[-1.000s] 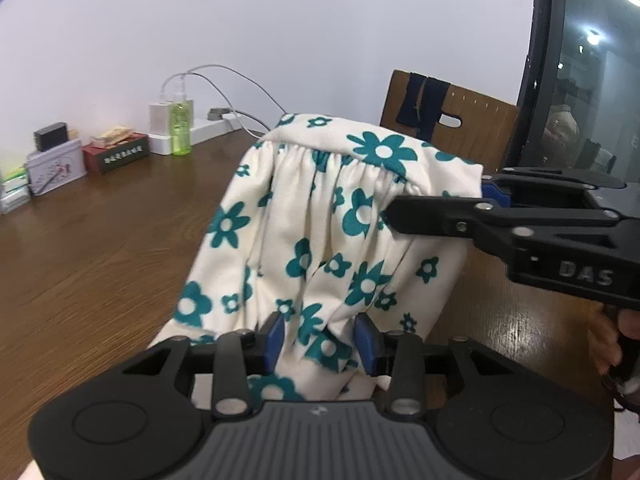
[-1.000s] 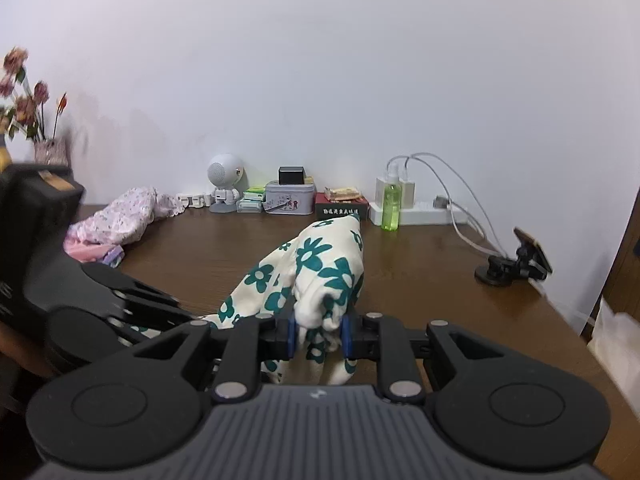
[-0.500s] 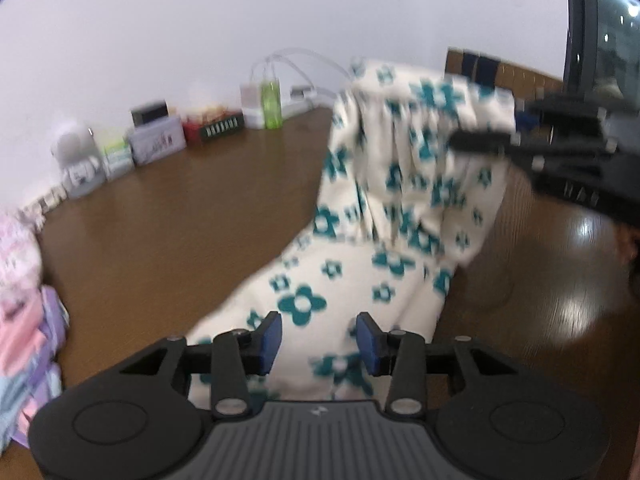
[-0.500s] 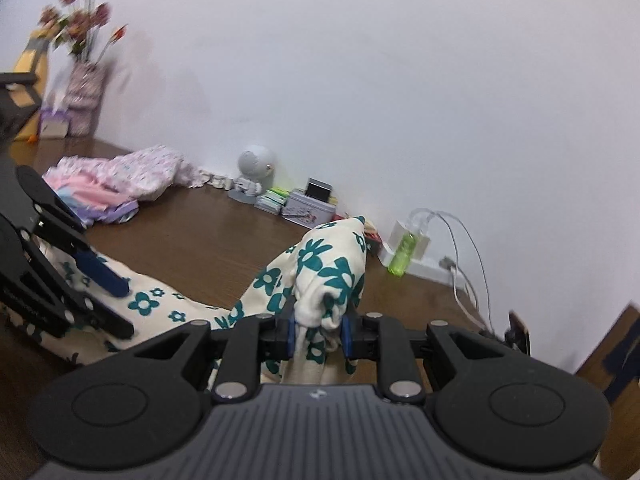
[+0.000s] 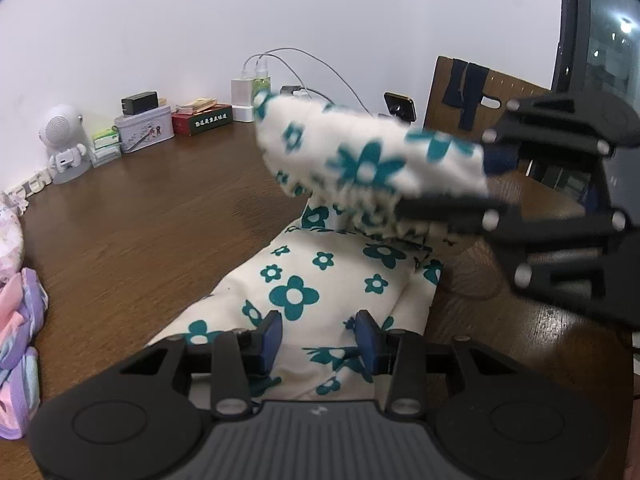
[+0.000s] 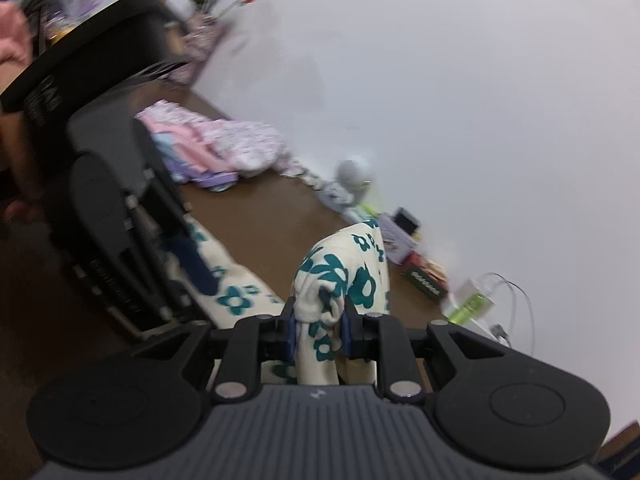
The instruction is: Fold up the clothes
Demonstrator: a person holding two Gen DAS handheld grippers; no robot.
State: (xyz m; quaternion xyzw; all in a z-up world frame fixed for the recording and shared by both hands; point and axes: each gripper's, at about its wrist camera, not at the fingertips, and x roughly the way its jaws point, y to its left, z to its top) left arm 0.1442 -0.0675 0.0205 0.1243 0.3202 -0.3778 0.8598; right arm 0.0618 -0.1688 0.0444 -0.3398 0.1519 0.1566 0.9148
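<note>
A cream garment with teal flowers (image 5: 304,280) lies stretched along the brown table (image 5: 140,232). My left gripper (image 5: 319,338) sits low at its near end, shut on a fold of the fabric between its blue pads. The far, gathered end (image 5: 360,160) is lifted off the table, and my right gripper (image 5: 472,184) is shut on it, coming in from the right. In the right wrist view, which is tilted and blurred, the right gripper (image 6: 318,328) pinches that bunched end (image 6: 340,276), while the left gripper (image 6: 192,264) is over the flat part (image 6: 232,292).
A pile of pink and purple clothes (image 5: 16,300) lies at the left table edge. Along the wall stand a small white robot figure (image 5: 64,144), a tin box (image 5: 144,128), a red box (image 5: 202,120) and a power strip with chargers (image 5: 244,96). A wooden chair back (image 5: 480,92) and a dark screen (image 5: 592,40) are at the right.
The garment went from hanging draped between both grippers to lying flat at its near part. The right gripper rolled and carried the gathered end leftward; the left gripper shifted sideways.
</note>
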